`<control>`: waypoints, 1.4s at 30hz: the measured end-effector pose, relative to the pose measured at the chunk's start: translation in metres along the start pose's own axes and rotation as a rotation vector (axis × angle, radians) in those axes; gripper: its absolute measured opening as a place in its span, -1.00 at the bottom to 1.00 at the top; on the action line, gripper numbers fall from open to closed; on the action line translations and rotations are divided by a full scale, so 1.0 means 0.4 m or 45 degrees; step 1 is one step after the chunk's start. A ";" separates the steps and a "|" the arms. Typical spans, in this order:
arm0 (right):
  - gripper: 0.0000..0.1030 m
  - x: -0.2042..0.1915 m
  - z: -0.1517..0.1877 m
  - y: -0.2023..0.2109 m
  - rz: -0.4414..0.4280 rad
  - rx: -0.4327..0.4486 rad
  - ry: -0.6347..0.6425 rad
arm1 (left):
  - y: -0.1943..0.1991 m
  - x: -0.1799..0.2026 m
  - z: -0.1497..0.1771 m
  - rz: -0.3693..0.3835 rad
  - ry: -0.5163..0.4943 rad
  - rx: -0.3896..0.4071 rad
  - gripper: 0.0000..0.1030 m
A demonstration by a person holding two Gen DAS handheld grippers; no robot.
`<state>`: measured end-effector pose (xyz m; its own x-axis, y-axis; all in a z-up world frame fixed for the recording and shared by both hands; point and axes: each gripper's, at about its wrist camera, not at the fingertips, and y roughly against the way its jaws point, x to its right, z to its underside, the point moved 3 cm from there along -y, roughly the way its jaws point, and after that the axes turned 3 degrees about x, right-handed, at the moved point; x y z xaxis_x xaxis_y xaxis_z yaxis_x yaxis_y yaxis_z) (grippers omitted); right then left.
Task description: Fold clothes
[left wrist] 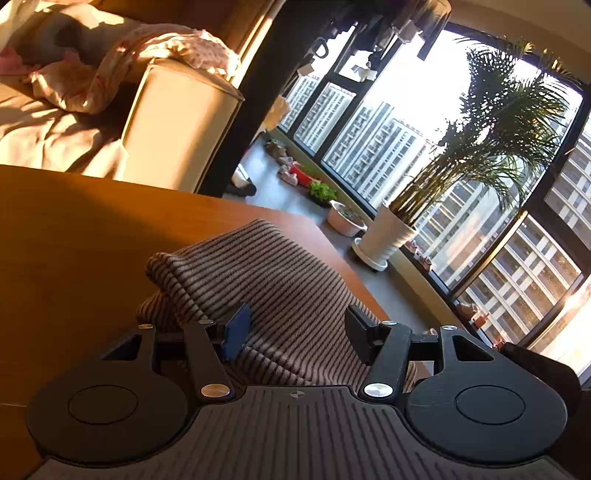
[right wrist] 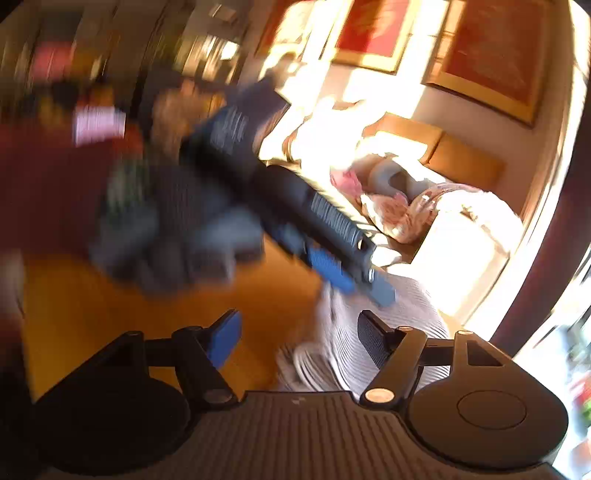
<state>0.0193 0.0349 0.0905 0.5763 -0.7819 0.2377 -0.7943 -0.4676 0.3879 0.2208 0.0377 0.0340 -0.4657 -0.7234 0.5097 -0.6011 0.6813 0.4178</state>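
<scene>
While both tools gape empty, striped garment (left wrist: pixel 266 280) folded on wooden table (left wrist: pixel 74 236), under left tool (left wrist: pixel 295 332), below right tool (right wrist: pixel 299 339)

The right hand-held gripper (right wrist: pixel 295 341) hangs open over the counter (right wrist: pixel 110 317), the left hand-held gripper (right wrist: pixel 364 286) blurred above striped cloth (right wrist: pixel 347 354).

Counts: 1 striped garment (left wrist: pixel 273 280), bunched on 1 wooden counter (left wrist: pixel 74 236). 2 tools in view: left tool (left wrist: pixel 295 332) and right tool (right wrist: pixel 299 339), 2 fingers each, one blue pad and one black per tool. 1 sofa (left wrist: pixel 177 122) with a heap of clothes (left wrist: pixel 110 62) on it, number of pieces can't be told. 1 potted palm (left wrist: pixel 480 147) in 1 white pot (left wrist: pixel 384 236). 1 small white bowl planter (left wrist: pixel 345 219) beside it. 2 red framed pictures (right wrist: pixel 373 29) on the wall, right wrist view, blurred.
</scene>
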 end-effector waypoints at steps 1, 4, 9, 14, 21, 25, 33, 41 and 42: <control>0.34 0.003 -0.013 0.009 -0.026 0.034 -0.039 | -0.002 -0.004 -0.001 0.002 0.003 -0.001 0.21; -0.09 0.001 -0.020 -0.007 -0.011 0.050 -0.016 | -0.007 -0.015 -0.004 0.007 0.010 -0.005 0.21; -0.22 -0.012 0.076 -0.102 -0.027 -0.191 -0.027 | -0.008 -0.010 0.003 -0.007 -0.006 -0.014 0.21; -0.21 -0.015 0.067 -0.052 -0.099 -0.122 -0.083 | -0.007 0.000 0.015 -0.043 -0.075 -0.012 0.23; -0.20 0.044 0.058 0.034 0.109 -0.101 -0.052 | -0.007 0.003 0.019 -0.045 -0.075 -0.001 0.24; -0.21 0.007 0.162 -0.015 0.167 -0.220 -0.019 | -0.005 0.004 0.031 -0.051 -0.090 0.005 0.25; 0.16 0.145 0.102 0.076 -0.014 -0.168 -0.413 | 0.006 0.031 0.061 -0.152 -0.248 0.011 0.28; 0.62 0.436 0.062 -0.075 -0.054 -0.196 -0.797 | 0.003 0.047 0.084 -0.186 -0.312 0.042 0.35; 0.62 0.459 0.069 -0.120 -0.073 -0.218 -0.833 | 0.003 0.052 0.087 -0.194 -0.333 0.041 0.35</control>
<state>0.1578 -0.0977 0.0908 0.3387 -0.8716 -0.3545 -0.6935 -0.4859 0.5320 0.1878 0.0195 0.0191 -0.5178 -0.8240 0.2302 -0.6951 0.5620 0.4484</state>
